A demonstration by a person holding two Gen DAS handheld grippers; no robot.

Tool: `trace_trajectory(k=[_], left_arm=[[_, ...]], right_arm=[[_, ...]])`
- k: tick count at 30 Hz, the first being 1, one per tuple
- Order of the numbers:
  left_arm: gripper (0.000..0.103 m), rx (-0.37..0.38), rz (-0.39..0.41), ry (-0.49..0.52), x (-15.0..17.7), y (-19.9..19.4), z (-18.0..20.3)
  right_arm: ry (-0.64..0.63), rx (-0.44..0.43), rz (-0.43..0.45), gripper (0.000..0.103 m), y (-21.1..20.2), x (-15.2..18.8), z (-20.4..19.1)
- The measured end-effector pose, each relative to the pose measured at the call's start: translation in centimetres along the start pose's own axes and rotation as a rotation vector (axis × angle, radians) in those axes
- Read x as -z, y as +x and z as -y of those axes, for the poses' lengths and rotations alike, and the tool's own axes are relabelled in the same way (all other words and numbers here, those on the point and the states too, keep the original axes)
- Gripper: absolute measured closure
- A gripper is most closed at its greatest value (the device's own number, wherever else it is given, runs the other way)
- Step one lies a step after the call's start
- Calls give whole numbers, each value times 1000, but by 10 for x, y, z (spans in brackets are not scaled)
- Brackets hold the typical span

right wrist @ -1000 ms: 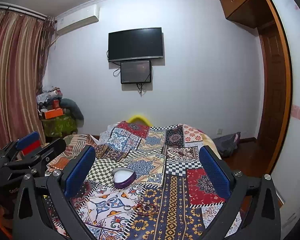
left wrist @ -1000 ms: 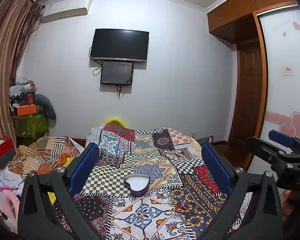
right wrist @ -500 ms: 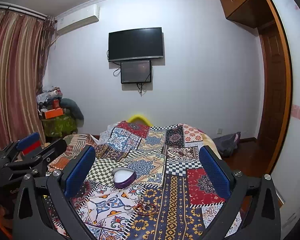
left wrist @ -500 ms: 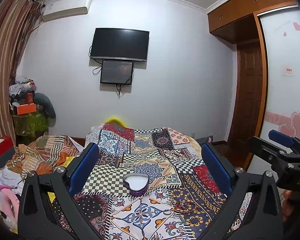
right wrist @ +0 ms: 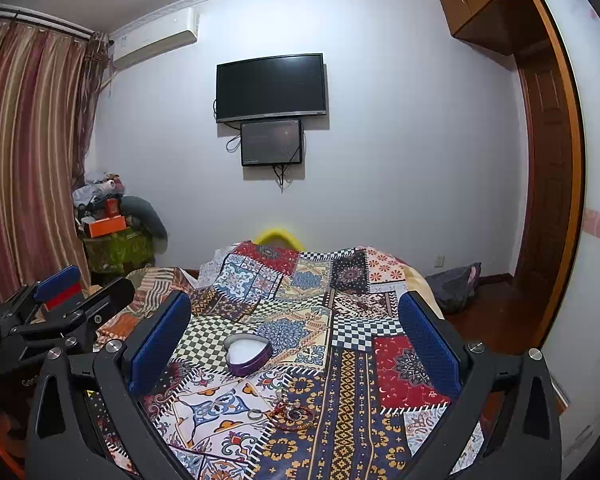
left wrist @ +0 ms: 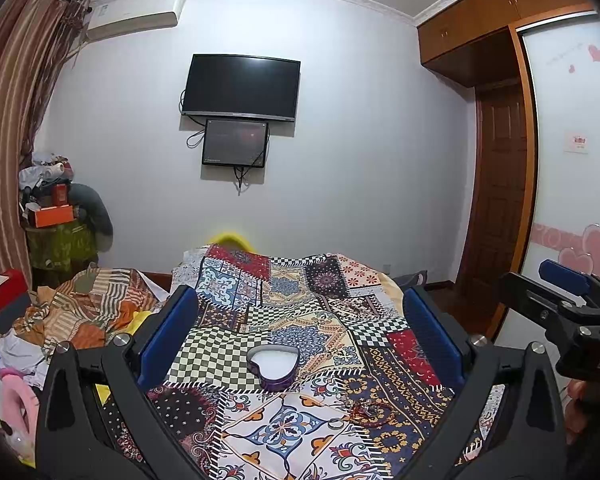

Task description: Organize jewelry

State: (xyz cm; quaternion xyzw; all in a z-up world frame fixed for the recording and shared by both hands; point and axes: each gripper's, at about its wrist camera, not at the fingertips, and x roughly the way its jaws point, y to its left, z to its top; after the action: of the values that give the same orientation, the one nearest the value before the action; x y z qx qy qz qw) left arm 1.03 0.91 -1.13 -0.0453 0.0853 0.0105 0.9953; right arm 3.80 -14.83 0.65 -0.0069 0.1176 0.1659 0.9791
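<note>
A purple heart-shaped box (left wrist: 273, 365) with a white lining lies open on the patchwork bedspread (left wrist: 300, 304); it also shows in the right wrist view (right wrist: 247, 353). A small heap of jewelry (left wrist: 367, 410) with a red bracelet and a ring lies nearer to me, right of the box, and in the right wrist view (right wrist: 290, 412). My left gripper (left wrist: 298, 336) is open and empty, above the bed short of the box. My right gripper (right wrist: 294, 334) is open and empty too. Each gripper shows at the edge of the other's view.
A pile of striped clothes (left wrist: 80, 312) lies left of the bed. Boxes and clutter are stacked on a stand (left wrist: 56, 220) by the curtain. A TV (left wrist: 240, 86) hangs on the far wall. A wooden door (left wrist: 496, 200) and wardrobe stand on the right.
</note>
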Motion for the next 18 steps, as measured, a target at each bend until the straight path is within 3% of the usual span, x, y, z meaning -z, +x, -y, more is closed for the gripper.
trace_trajectory(k=[18], left_arm=[[0, 5, -7, -6, 2, 1, -1]], right_arm=[[6, 1, -7, 0, 0, 3, -1]])
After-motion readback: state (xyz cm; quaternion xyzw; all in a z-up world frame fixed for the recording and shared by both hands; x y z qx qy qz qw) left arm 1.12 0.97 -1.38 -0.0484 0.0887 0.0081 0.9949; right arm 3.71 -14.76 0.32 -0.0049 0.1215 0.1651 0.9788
